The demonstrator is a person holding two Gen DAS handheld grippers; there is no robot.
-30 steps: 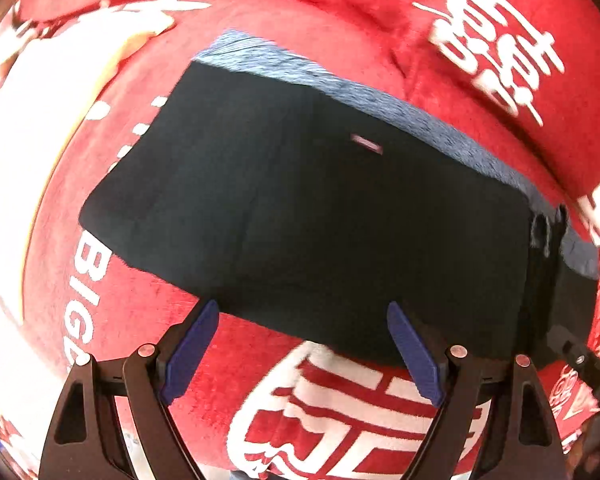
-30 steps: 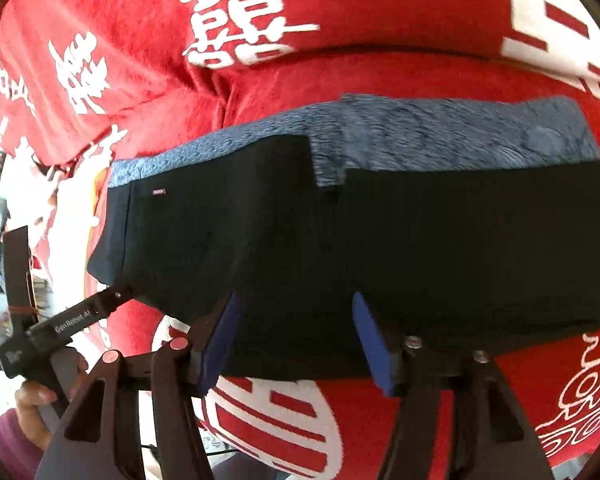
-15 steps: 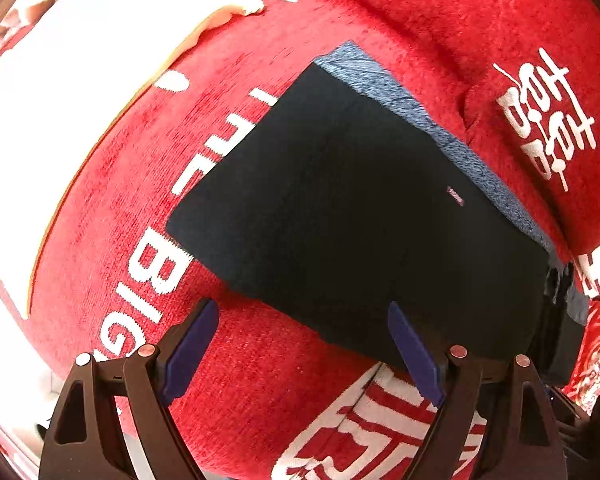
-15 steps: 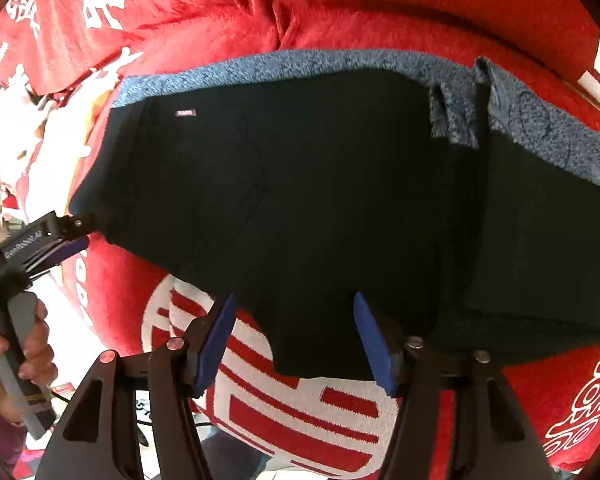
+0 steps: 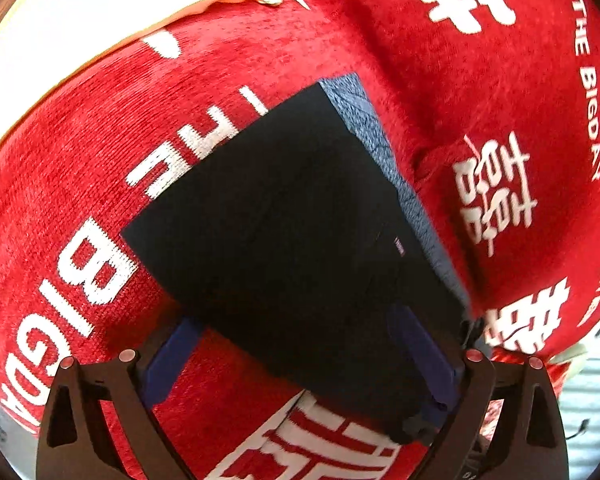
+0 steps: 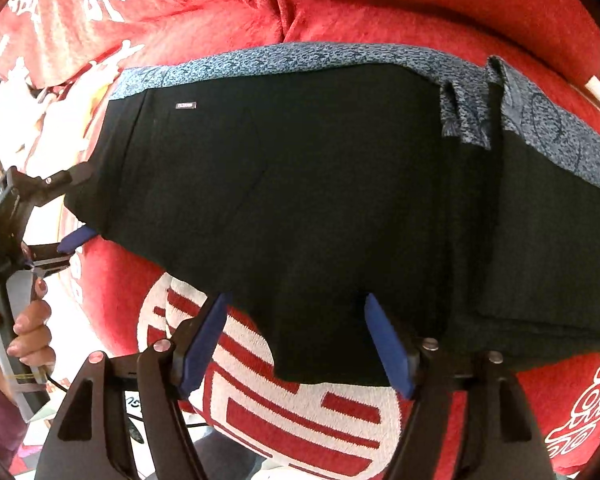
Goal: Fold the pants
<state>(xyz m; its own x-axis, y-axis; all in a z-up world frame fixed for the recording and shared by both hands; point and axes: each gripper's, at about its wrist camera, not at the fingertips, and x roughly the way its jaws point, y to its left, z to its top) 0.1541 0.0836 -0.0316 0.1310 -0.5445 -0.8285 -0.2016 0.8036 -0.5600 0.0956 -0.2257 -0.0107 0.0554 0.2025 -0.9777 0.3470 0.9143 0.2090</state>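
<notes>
Black pants (image 6: 300, 184) with a blue-grey patterned waistband (image 6: 300, 56) lie folded on a red cloth with white lettering. In the left wrist view the pants (image 5: 284, 232) fill the centre. My left gripper (image 5: 300, 360) is open, its blue fingers straddling the pants' near left edge; it also shows at the left of the right wrist view (image 6: 76, 208). My right gripper (image 6: 300, 340) is open, its fingers either side of the pants' near bottom edge.
The red cloth (image 5: 80, 152) covers the whole surface and bunches into folds behind the waistband (image 6: 268, 4). A white area (image 5: 60, 8) lies at the far left. A hand (image 6: 28, 328) holds the left gripper's handle.
Both grippers have moved closer to the pants. The left gripper has swung round to the pants' left end and now straddles its edge. Both stay open.
</notes>
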